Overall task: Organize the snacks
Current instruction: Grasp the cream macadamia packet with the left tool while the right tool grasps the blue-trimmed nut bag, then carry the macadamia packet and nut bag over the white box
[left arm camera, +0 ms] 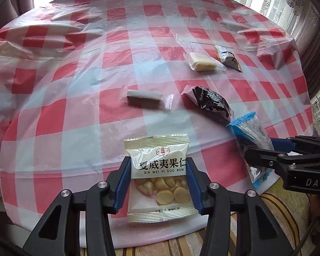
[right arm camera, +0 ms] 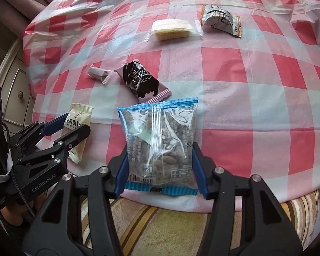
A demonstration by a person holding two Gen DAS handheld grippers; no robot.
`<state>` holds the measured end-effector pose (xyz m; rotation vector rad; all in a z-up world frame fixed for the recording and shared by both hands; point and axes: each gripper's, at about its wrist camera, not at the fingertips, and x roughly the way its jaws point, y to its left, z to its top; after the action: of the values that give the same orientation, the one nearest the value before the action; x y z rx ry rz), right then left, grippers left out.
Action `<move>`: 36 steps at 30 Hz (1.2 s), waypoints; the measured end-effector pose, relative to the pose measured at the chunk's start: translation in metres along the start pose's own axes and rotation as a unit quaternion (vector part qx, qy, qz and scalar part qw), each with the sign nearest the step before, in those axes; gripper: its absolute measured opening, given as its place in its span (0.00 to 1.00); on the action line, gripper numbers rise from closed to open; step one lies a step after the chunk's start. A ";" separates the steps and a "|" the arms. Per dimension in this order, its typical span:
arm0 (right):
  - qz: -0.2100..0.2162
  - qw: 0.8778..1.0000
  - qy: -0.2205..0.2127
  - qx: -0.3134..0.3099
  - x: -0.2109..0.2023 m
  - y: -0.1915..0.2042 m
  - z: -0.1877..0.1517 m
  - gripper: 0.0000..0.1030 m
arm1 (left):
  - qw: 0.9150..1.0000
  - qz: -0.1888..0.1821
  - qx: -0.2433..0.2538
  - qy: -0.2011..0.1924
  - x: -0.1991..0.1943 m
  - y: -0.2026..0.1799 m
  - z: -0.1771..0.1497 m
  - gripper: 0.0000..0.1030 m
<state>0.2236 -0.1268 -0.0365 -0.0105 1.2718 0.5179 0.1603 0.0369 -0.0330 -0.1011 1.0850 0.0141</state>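
Checked cloth covers desk (left arm camera: 53,128). Left claw (left arm camera: 157,183) grips macadamia packet (left arm camera: 160,177) at near edge; right claw (right arm camera: 160,170) grips blue-trimmed packet (right arm camera: 160,140). Four snacks loose, ungrouped: grey bar (left arm camera: 144,98), chocolate packet (left arm camera: 211,103), pale bar (left arm camera: 202,63), silver packet (left arm camera: 227,57). Judged early stage.

In the right wrist view the left gripper's fingers (right arm camera: 79,132) cover the lower half of the cream nut packet (right arm camera: 80,117); the counter (right arm camera: 266,85) runs past the frame, and the blue-edged packet's (right arm camera: 160,140) print blurs
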 end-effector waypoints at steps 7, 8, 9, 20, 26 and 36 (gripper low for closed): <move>0.006 1.000 -0.012 -0.003 -0.010 -0.002 -0.007 0.48 | 1.000 0.003 -0.014 -0.005 -0.012 -0.004 -0.007 0.48; 0.007 1.000 -0.015 -0.003 -0.013 -0.004 -0.008 0.48 | 1.000 0.003 -0.015 -0.006 -0.013 -0.005 -0.008 0.48; 0.009 1.000 -0.020 -0.002 -0.017 -0.006 -0.010 0.48 | 1.000 0.003 -0.016 -0.007 -0.015 -0.006 -0.008 0.48; 0.032 0.998 -0.053 0.018 -0.046 -0.028 -0.023 0.48 | 1.000 0.010 -0.001 -0.009 -0.027 -0.036 -0.009 0.47; 0.044 0.996 -0.067 0.037 -0.059 -0.045 -0.029 0.48 | 1.000 0.011 0.018 -0.010 -0.030 -0.059 -0.004 0.47; 0.065 0.990 -0.095 0.084 -0.081 -0.090 -0.047 0.48 | 0.998 0.005 0.058 -0.017 -0.031 -0.117 0.009 0.47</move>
<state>0.1993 -0.2498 -0.0014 0.2587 1.1307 0.5088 0.1609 -0.0776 0.0072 0.0083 1.0501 -0.0379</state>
